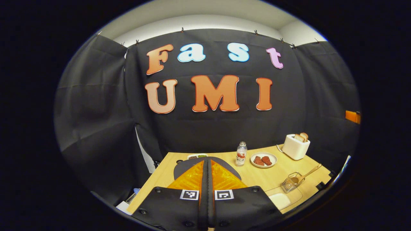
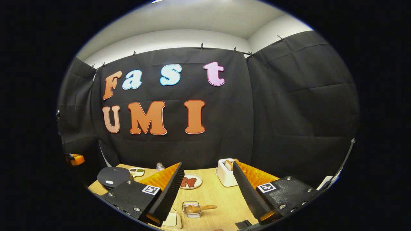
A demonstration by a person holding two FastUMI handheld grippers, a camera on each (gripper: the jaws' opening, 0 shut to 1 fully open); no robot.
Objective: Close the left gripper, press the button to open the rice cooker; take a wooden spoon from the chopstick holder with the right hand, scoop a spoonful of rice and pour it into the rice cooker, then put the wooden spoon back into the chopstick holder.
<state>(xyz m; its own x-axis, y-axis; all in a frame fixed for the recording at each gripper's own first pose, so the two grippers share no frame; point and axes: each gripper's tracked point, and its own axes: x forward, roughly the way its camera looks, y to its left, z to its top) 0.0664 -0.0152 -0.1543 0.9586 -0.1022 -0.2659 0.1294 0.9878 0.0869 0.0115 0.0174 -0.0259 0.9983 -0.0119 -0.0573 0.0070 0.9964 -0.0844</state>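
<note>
Wooden table [image 2: 212, 192] runs from the black cloth wall to the near edge; its left corner and left edge show in the left gripper view, its front edge low in the right gripper view. Far left on it sits the dark rice cooker [image 2: 114, 177], lid down, near the left edge; in the left gripper view it lies right behind the fingers. Just beside it — small tray [image 2: 136, 172] of dark bits, then a bottle [image 2: 159, 166]. Middle: white plate [image 2: 190, 181] with red-brown pieces. Bare tabletop stretches in front of the plate down to the wire holder [image 2: 191, 209], which stands near the front edge with the wooden spoon [image 2: 201, 208] lying in it, handle pointing right. White container [image 2: 173, 219] sits just left of the holder at the edge. Right rear: white toaster [image 2: 226, 173] with bread in the slot, close to the wall. Open tabletop right of the holder.

Left gripper [image 1: 207, 166] — fingers pressed together, nothing between them, above the cooker; touching or not, can't tell. Right gripper [image 2: 208, 173] spread wide, empty, above the table, holder between its fingers lower down.
</note>
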